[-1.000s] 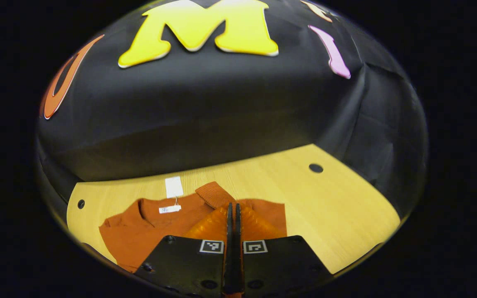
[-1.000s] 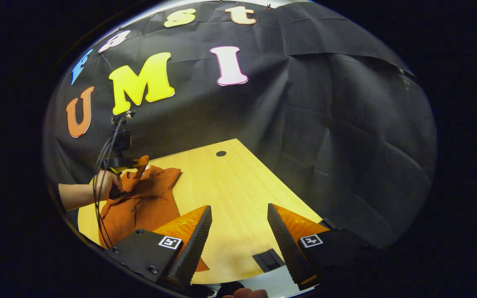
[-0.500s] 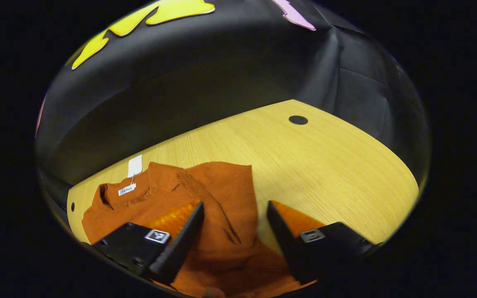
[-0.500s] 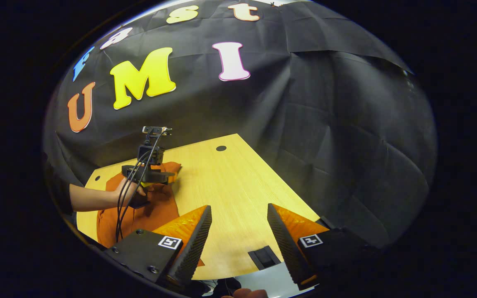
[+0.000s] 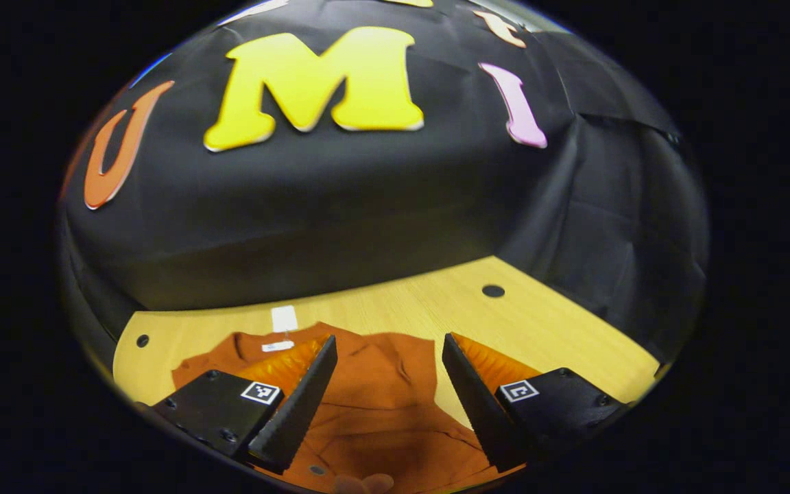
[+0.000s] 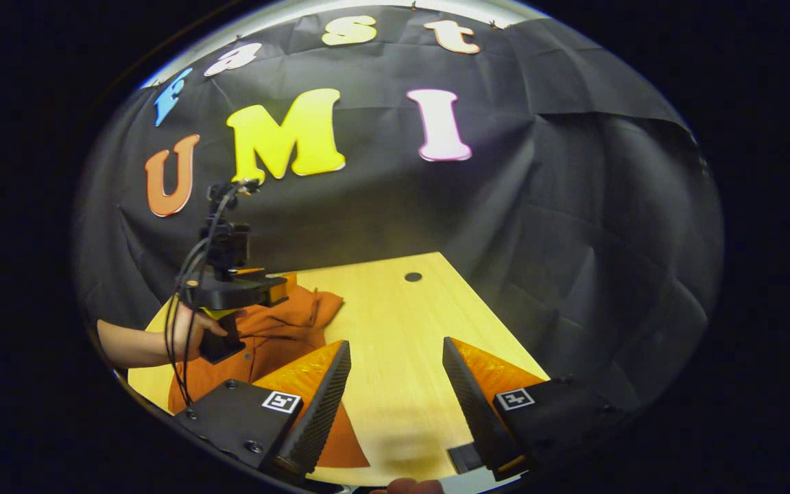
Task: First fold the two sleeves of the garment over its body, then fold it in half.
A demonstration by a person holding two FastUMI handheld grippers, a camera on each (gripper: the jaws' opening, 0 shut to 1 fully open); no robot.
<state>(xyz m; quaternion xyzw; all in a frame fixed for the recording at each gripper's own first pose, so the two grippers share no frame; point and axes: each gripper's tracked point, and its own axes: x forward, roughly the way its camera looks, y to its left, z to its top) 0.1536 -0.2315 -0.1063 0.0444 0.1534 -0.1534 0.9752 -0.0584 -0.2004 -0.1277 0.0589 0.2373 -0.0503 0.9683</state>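
Both grippers' fingers gaping, holding nothing; left gripper (image 5: 385, 384) hovering over sweater (image 5: 374, 412). Sleeve step looks underway; next, right gripper (image 6: 395, 394) needing the right-side sleeve.

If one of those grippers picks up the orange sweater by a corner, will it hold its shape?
Probably not. The sweater lies creased and bunched on the table, so it looks soft and would likely droop. Its ribbed knit should grip rather than slip. It looks light.

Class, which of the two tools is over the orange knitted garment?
The left tool: the orange knitted garment lies beneath its open jaws. The right tool, also open, faces bare light wooden table beside it.
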